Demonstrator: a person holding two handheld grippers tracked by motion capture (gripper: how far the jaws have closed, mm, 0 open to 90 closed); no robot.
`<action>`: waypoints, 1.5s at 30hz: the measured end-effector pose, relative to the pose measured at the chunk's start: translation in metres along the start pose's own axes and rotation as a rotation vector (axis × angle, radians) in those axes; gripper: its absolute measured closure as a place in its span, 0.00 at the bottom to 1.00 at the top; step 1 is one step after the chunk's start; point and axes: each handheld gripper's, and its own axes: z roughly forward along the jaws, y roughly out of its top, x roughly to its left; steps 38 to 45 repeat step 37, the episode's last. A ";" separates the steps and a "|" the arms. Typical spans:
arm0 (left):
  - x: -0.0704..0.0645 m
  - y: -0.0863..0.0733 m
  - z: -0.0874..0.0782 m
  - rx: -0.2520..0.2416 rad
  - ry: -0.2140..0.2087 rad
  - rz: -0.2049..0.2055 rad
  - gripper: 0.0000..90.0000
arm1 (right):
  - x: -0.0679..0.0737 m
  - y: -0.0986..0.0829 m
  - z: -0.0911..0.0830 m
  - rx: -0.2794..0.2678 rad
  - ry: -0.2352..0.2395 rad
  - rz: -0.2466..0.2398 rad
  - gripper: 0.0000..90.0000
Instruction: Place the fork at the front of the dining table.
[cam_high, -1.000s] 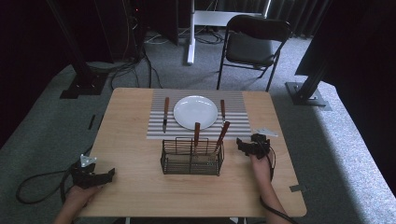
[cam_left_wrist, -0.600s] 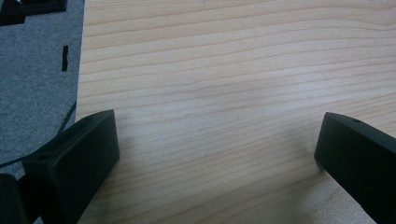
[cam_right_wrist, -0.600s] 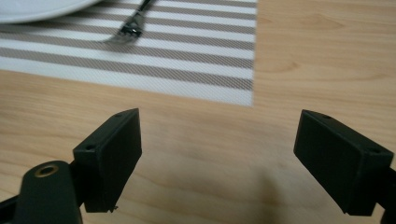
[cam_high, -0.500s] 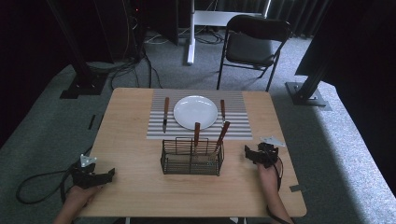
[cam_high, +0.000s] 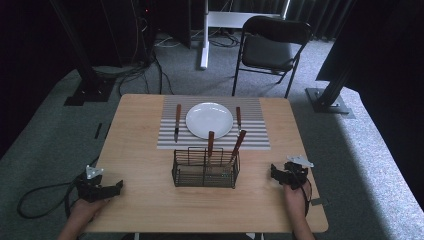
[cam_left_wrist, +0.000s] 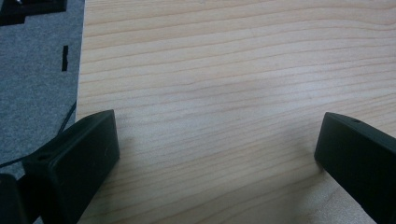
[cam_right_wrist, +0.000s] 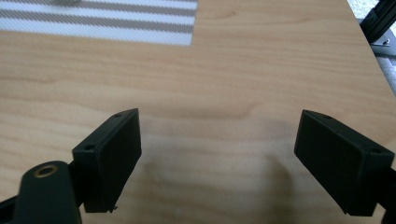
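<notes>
A white plate (cam_high: 209, 120) lies on a striped placemat (cam_high: 255, 135) at the far middle of the wooden table (cam_high: 145, 150). One wooden-handled utensil (cam_high: 177, 120) lies left of the plate, another (cam_high: 238, 118) right of it. A black wire basket (cam_high: 205, 168) in front of the mat holds two wooden-handled utensils (cam_high: 237, 145). My left gripper (cam_high: 114, 188) rests at the front left edge, open over bare wood (cam_left_wrist: 219, 154). My right gripper (cam_high: 276, 172) sits low at the front right, open with nothing between its jaws (cam_right_wrist: 219, 154).
A black folding chair (cam_high: 270, 50) stands beyond the table's far edge. Black stand bases (cam_high: 87, 90) sit on the grey carpet at both sides. A cable (cam_high: 40, 200) trails from the left gripper onto the floor. The placemat corner (cam_right_wrist: 140, 23) lies ahead of the right gripper.
My right gripper has come down and back toward the front right edge of the table. The left gripper has stayed put.
</notes>
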 end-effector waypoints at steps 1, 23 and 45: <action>0.000 0.000 0.000 0.000 0.000 0.000 0.00 | 0.000 -0.002 -0.002 -0.004 0.001 0.001 0.16; 0.000 0.000 0.000 -0.001 0.000 -0.001 0.00 | -0.018 -0.032 -0.032 0.064 -0.064 0.095 0.16; 0.000 0.000 0.000 0.000 0.000 0.000 0.00 | -0.022 -0.035 -0.036 0.063 -0.092 0.118 0.16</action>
